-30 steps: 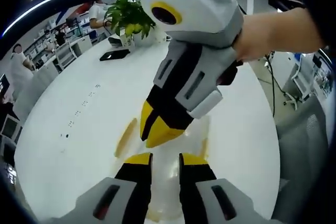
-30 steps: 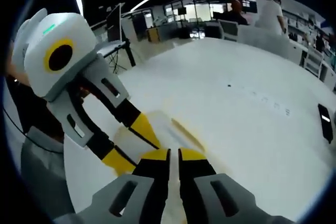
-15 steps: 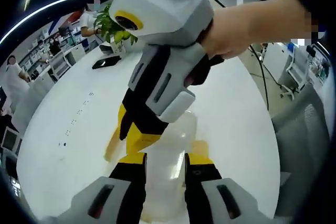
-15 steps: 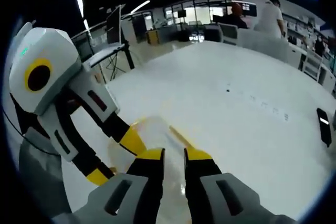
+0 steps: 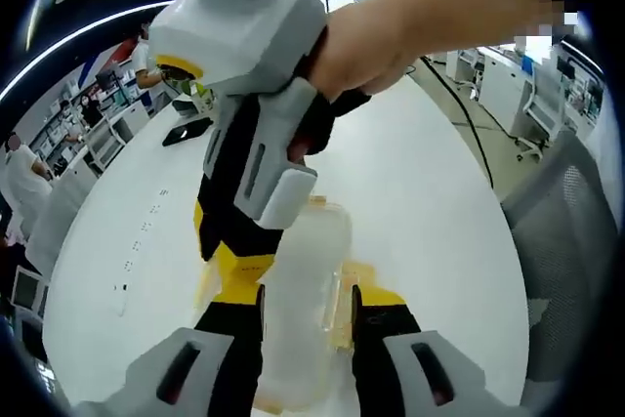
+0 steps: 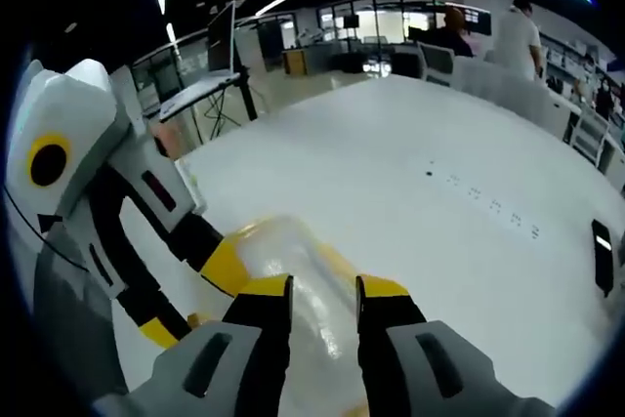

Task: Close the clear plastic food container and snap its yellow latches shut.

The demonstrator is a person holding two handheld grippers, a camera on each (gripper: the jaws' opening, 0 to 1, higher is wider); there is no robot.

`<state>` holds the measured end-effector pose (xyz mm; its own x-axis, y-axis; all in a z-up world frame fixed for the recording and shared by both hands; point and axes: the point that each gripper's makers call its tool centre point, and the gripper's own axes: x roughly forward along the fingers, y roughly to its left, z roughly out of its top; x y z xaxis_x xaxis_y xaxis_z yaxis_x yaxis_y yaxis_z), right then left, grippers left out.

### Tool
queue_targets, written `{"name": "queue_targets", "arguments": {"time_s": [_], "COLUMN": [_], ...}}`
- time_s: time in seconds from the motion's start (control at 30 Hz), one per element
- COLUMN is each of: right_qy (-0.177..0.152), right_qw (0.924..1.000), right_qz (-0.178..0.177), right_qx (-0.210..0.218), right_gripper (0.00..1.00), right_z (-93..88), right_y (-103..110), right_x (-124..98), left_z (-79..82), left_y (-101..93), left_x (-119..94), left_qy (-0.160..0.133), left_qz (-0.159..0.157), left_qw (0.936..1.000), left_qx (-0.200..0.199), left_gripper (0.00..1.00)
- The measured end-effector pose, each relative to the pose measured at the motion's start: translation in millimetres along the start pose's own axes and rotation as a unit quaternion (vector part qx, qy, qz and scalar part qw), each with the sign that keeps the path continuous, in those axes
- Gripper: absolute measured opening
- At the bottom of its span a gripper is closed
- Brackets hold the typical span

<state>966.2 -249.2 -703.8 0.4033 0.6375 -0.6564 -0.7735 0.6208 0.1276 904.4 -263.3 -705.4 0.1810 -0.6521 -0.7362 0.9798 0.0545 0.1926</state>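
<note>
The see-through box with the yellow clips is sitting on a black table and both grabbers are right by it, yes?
Not quite: the table is white, not black, as the right gripper view shows. The clear box with yellow clips does sit on it, with the left gripper and right gripper close against it.

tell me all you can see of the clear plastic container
The clear plastic container looks milky and translucent, with rounded corners and yellow latches along its sides. It lies on the white table, between the jaws of the left tongs and of the right tongs. Whether the lid is fully shut cannot be told.
</note>
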Motion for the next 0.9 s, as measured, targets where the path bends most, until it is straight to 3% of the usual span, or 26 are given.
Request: {"name": "queue_targets", "arguments": {"time_s": [0.9], "right_qy": [0.060], "right_qw": [0.9943], "right_qz": [0.053], "right_qx": [-0.071], "right_gripper": [0.29], "right_z": [-2.2], "right_y": [-2.6], "right_x": [7.5], "left_z": [-7.6], "left_y": [-5.8], "left_x": [8.8], "left_qy": [0.029], "left_qz": [0.030], "left_qw": [0.9931], "left_qx": [0.110], "left_gripper": [0.30]}}
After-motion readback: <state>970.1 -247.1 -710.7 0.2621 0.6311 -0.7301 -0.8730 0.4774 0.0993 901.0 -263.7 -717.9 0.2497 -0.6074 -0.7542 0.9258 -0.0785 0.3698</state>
